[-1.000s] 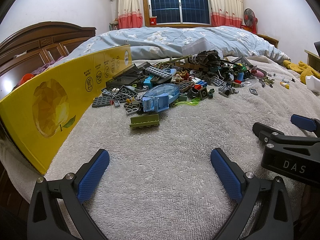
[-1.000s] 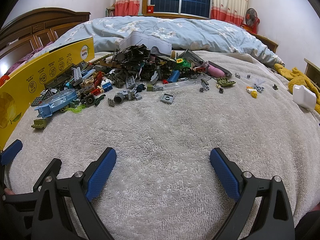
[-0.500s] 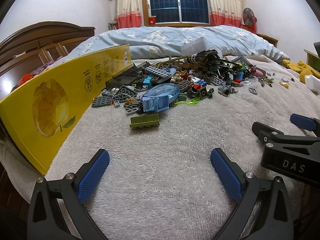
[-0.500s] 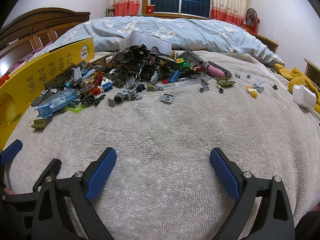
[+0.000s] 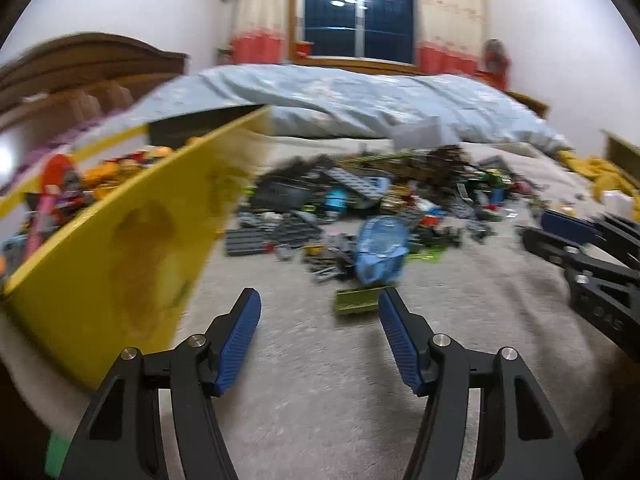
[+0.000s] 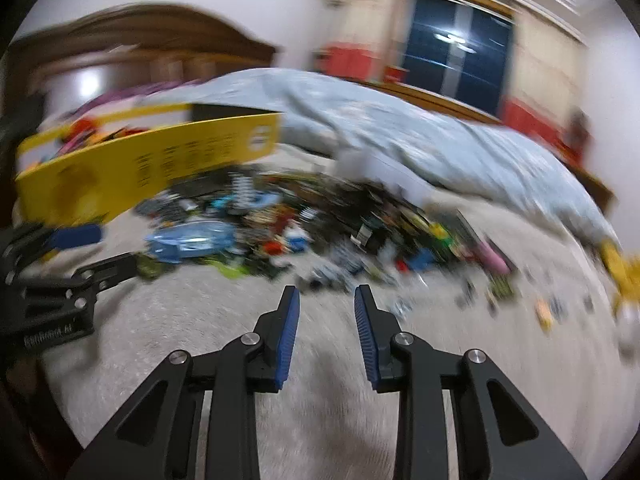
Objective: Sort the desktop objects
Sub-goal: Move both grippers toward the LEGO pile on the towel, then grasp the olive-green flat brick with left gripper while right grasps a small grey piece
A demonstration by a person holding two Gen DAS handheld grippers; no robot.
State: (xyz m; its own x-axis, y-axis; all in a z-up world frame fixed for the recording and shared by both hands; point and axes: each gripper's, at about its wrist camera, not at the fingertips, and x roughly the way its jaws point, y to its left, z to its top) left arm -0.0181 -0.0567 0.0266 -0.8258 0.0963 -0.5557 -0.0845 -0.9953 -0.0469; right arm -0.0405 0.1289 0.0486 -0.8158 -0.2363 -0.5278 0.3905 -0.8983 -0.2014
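Observation:
A heap of mixed toy bricks lies on the white towel, blurred in both views. A clear blue canopy piece sits at its near edge, with an olive brick in front. My left gripper is open and empty, its right fingertip just beside the olive brick. My right gripper points at the near edge of the heap; its jaws are closing with nothing between them. The blue canopy piece lies left of it.
A yellow cardboard box with colourful toys inside stands on the left, also the yellow box in the right wrist view. A blue quilt lies behind the heap. Yellow plush sits far right. Small bricks are scattered right.
Both cameras have risen and moved toward the heap, so the yellow box's inside now shows. The right view has rolled. Both grippers' jaws stand narrower than before.

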